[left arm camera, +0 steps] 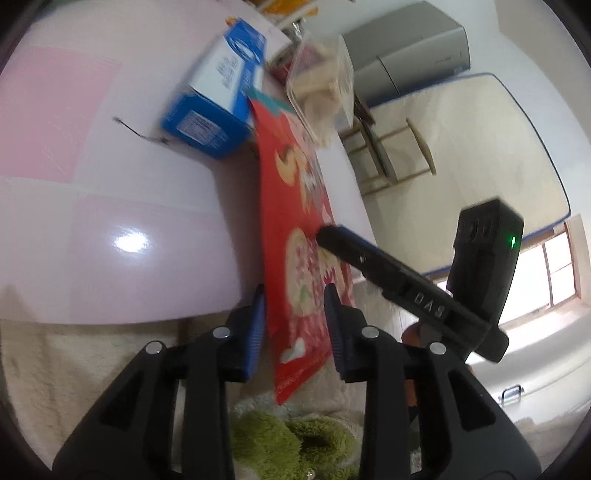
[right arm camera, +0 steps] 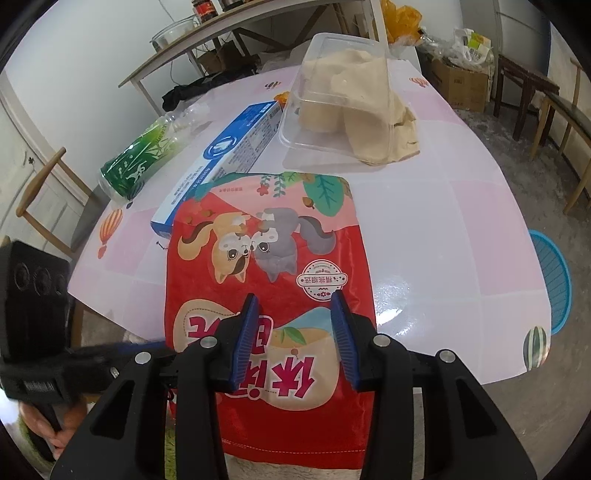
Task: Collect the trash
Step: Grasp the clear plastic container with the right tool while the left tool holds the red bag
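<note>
A large red snack bag (right arm camera: 266, 280) with cartoon squirrels lies on the pink-and-white table (right arm camera: 443, 229) and hangs over its near edge. In the left wrist view the bag (left arm camera: 295, 221) shows edge-on between the open jaws of my left gripper (left arm camera: 295, 317), at the bag's side. My right gripper (right arm camera: 295, 328) is open just above the bag's near end; its finger (left arm camera: 354, 251) shows over the bag in the left view. A blue-and-white carton (right arm camera: 229, 147), a green-labelled plastic bottle (right arm camera: 144, 158) and a clear plastic box (right arm camera: 340, 103) with beige paper lie behind.
A blue basket (right arm camera: 554, 280) stands on the floor at the right. Wooden chairs (right arm camera: 554, 110) stand around the table. Green fuzzy slippers (left arm camera: 295, 443) lie on a pale rug below the table edge. A shelf with jars (right arm camera: 207, 14) is behind.
</note>
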Demonstrator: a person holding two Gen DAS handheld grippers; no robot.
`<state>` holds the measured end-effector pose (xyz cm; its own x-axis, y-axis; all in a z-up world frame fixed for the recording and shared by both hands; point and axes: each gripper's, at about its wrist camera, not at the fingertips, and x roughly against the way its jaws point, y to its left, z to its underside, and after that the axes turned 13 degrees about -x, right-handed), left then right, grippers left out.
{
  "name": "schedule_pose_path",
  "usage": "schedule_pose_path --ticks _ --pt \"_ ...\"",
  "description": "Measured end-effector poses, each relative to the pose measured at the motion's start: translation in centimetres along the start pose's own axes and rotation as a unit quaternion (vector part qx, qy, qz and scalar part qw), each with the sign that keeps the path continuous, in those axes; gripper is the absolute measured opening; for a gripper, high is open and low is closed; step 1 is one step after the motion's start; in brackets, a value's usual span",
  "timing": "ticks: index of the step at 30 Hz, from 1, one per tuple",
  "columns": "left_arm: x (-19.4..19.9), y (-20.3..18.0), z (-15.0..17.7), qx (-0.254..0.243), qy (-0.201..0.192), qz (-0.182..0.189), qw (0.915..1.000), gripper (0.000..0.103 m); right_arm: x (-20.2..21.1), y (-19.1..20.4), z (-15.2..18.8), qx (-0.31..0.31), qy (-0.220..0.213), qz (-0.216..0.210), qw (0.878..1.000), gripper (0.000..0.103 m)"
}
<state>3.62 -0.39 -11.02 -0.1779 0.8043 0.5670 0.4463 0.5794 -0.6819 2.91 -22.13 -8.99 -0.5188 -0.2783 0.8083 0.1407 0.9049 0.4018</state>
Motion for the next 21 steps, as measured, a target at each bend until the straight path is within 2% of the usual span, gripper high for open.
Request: schedule_pose_path --ticks 5,7,9,12,21 --pt "-1.4 -1.2 -0.5 -0.032 0.011 -0.011 0.9994 0.027 0.0 -0.4 -0.2 -0.009 0.008 -0.01 1.0 0.04" --pt "-1.6 -1.5 -0.8 -0.034 0.011 -0.015 0.9992 0.024 0.0 -0.7 -0.4 -0.015 0.013 -0.016 1.0 0.04" --pt "-2.1 -1.6 -1.2 -0.038 0.015 -0.026 0.9988 0.013 0.0 -0.8 -0.4 -0.021 0.016 -0.023 0.999 0.04" --pt "-2.6 -1.4 -1.5 -0.033 0.019 -0.024 0.999 0.01 0.0 -1.1 -0.7 -0.03 0.021 -0.03 0.999 0.04" --pt "-2.8 -1.8 -1.3 -0.054 0.007 -0.03 0.9981 0.008 1.8 -2.1 -1.1 -0.05 0.012 -0.057 0.997 0.04"
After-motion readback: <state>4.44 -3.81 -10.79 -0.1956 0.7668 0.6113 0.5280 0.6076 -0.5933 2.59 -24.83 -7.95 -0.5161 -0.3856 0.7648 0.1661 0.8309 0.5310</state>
